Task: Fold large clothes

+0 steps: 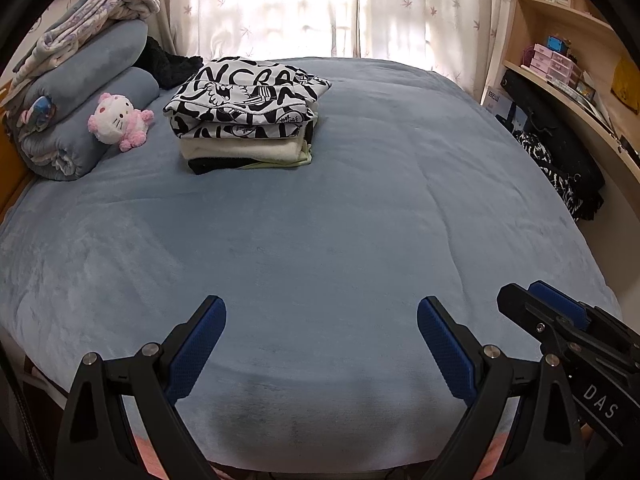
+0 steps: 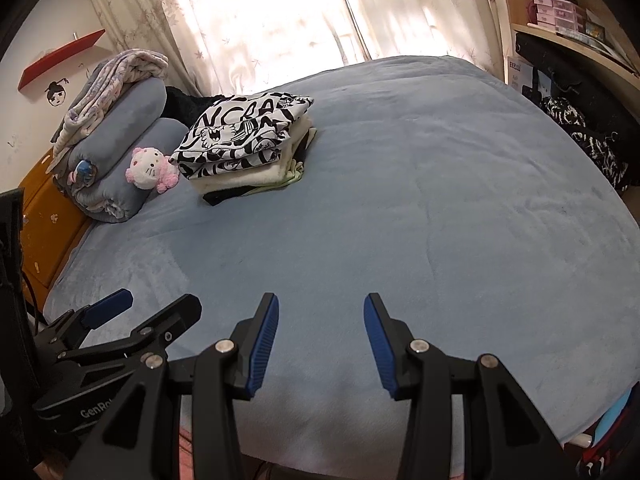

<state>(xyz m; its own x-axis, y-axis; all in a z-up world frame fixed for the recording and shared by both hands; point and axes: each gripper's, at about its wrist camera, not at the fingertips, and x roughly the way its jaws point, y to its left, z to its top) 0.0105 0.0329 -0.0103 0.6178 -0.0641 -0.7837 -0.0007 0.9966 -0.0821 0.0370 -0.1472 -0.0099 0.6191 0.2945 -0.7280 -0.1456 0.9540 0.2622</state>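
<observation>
Left claw (image 1: 322, 312) released, both blue pads wide apart, hovering above the near edge of the bed (image 1: 340, 240) and grasping nothing. Right claw (image 2: 320, 310) released as well, pads spread, also above the near edge and empty. Seen side by side: the right claw at the right border of the left wrist view, the left claw at the lower left of the right wrist view.

Far on the bed, toward the left, a stack of folded clothes (image 1: 244, 120). On top, a white garment with black letters (image 1: 248, 92), folded. Under it a cream garment (image 1: 240, 148), then a pale green layer (image 1: 306, 156) and a black one (image 1: 212, 165) at the bottom, showing only as thin edges. Stack well apart from both claws.

Just left of the stack, a pink and white plush cat (image 1: 118, 122), leaning on rolled grey-blue blankets (image 1: 80, 104). On top of the rolls, a folded flowered blanket (image 1: 88, 20). Behind the stack, something black and fuzzy (image 1: 168, 64), kind not clear.

Far side: bright curtains (image 1: 320, 4) with a leaf pattern. Right side: wooden shelves (image 1: 560, 40) with small pink boxes (image 1: 550, 60), and below them dark clothes with a black and white pattern (image 1: 556, 172) hanging beside the bed.
</observation>
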